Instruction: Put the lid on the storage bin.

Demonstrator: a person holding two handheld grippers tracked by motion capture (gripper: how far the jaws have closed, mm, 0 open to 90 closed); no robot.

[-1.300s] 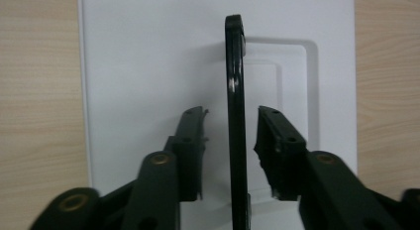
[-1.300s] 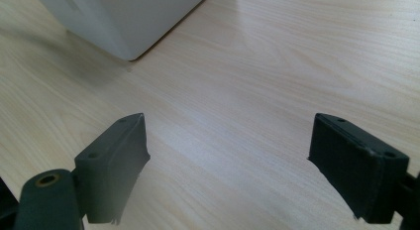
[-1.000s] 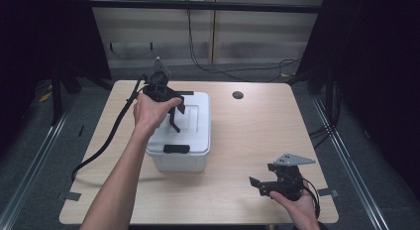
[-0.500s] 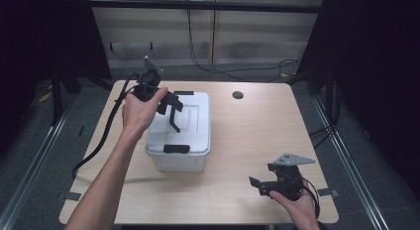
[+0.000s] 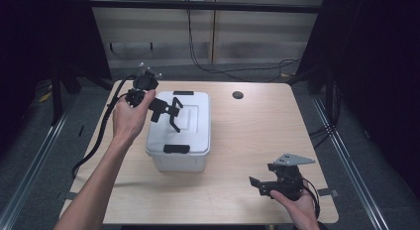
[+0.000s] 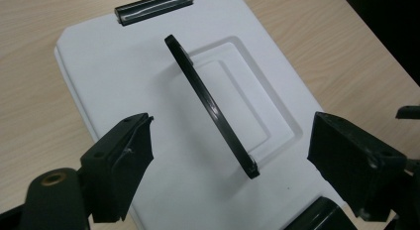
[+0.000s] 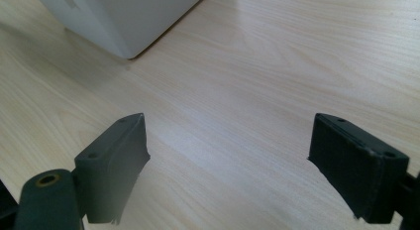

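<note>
The left gripper [image 5: 167,112] hangs in the air above the white plastic box with a lid [image 5: 179,133], and its two black jaws stand wide apart with nothing between the pads. Its jaws have just been opening. In the left gripper view the thin black carrying handle [image 6: 210,105] of the lid stands upright between the two jaws, free of both, and the pads do not touch it. The left hand [image 5: 130,117] holds this gripper from the left side of the box, and a thick black cable [image 5: 101,131] goes from it down over the left edge of the table.

The right gripper [image 5: 261,183] is low over the near right part of the light wooden table [image 5: 257,126], held by the right hand [image 5: 297,205]. Its jaws are also released and wide, and in the right gripper view there is only bare wood between them [image 7: 233,155]. A grey three-cornered plate [image 5: 294,159] sits on top of it.

The white box stands on the left middle of the table, with its lid on. One black clip [image 5: 176,149] is on the near short side of the lid and another black clip [image 5: 183,92] is on the far short side. A corner of the box [image 7: 119,22] shows at the top of the right gripper view, well apart from the right jaws.

A small dark round hole [image 5: 237,95] is in the table top, far behind the box on the right.
</note>
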